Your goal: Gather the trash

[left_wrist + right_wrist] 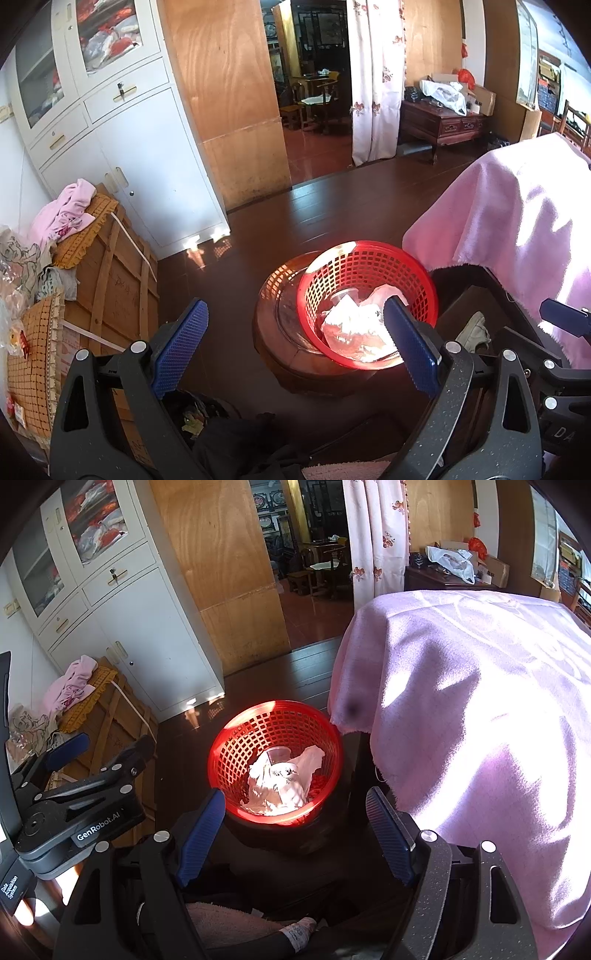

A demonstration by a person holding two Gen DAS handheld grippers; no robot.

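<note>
Two grippers hang above one round red plastic lattice basket (274, 760), which sits on a dark round wooden stool (284, 354) on the dark plank floor (258, 229). The left gripper (295, 350) has its blue-padded jaws spread wide with nothing between them; the right gripper (295, 834) also stands wide and empty. Neither touches the basket.

The trash lies inside the basket: crumpled white paper or tissue (280, 786) heaped at the bottom, with a small clear plastic cup (279, 755) resting among it. Judging by that pile and the empty jaws, a good part of the collecting looks done. Whether more trash is left elsewhere cannot be told from these views; no loose scrap shows on the open floor near the stool.

For room to move: the basket's rim sits just beside a pink cloth (461, 720) draped over furniture on the right, whose hanging edge comes close to the rim, so a descent on that side could snag the fabric. To the left, open floor separates the stool from a wooden crate (118, 280) piled with cushions and clothes and from a white metal cabinet (147, 155). The basket appears to overhang the stool's near edge, so a push there could tip it.
</note>
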